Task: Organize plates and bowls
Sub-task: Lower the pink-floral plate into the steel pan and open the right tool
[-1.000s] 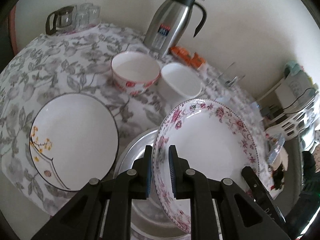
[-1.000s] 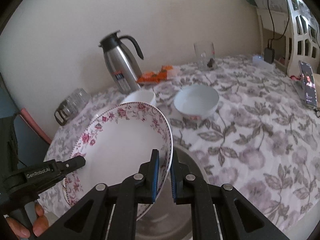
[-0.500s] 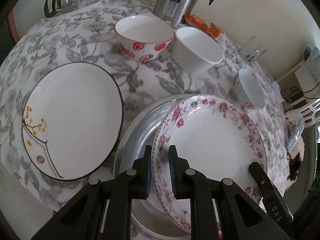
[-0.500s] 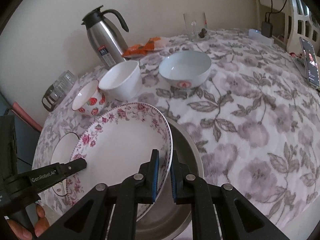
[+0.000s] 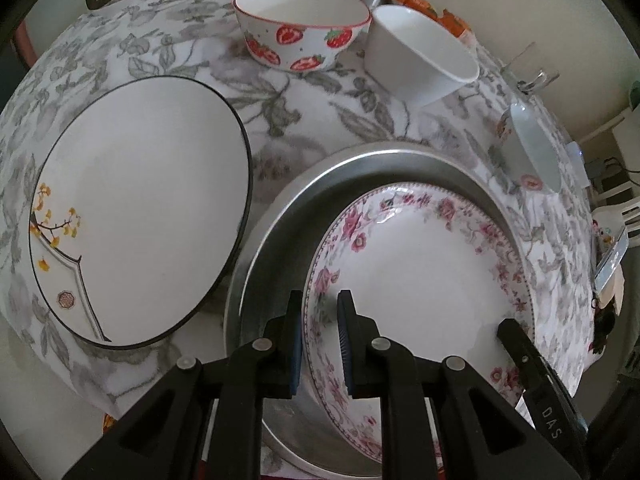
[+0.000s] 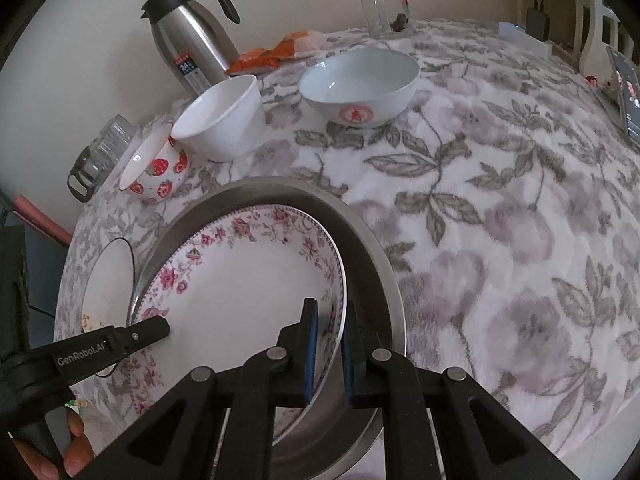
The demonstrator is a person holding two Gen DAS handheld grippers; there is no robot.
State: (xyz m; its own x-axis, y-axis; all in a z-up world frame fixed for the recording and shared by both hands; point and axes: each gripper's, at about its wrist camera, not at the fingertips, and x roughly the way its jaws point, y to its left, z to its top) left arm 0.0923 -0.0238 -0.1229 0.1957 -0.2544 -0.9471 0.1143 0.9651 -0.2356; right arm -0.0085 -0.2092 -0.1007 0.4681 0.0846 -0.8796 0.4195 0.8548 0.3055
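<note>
You've got a steel thermos jug (image 6: 188, 36) w/ black lid & handle at the back of the bench (image 6: 500, 200), next to the wall. Bench is covered in a grey-and-mauve floral cloth. Orange snack packets (image 6: 276, 54) lie just right of the jug. Clear glass mug (image 6: 384, 10) stands further right, something small & dark by its base. Glass jar (image 6: 100, 152) w/ dark clasp sits at the far left edge. Phone (image 6: 626, 92) lies near the right edge, screen lit. White slatted chair back (image 6: 592, 12) & a plugged-in charger (image 6: 538, 20) behind.
</note>
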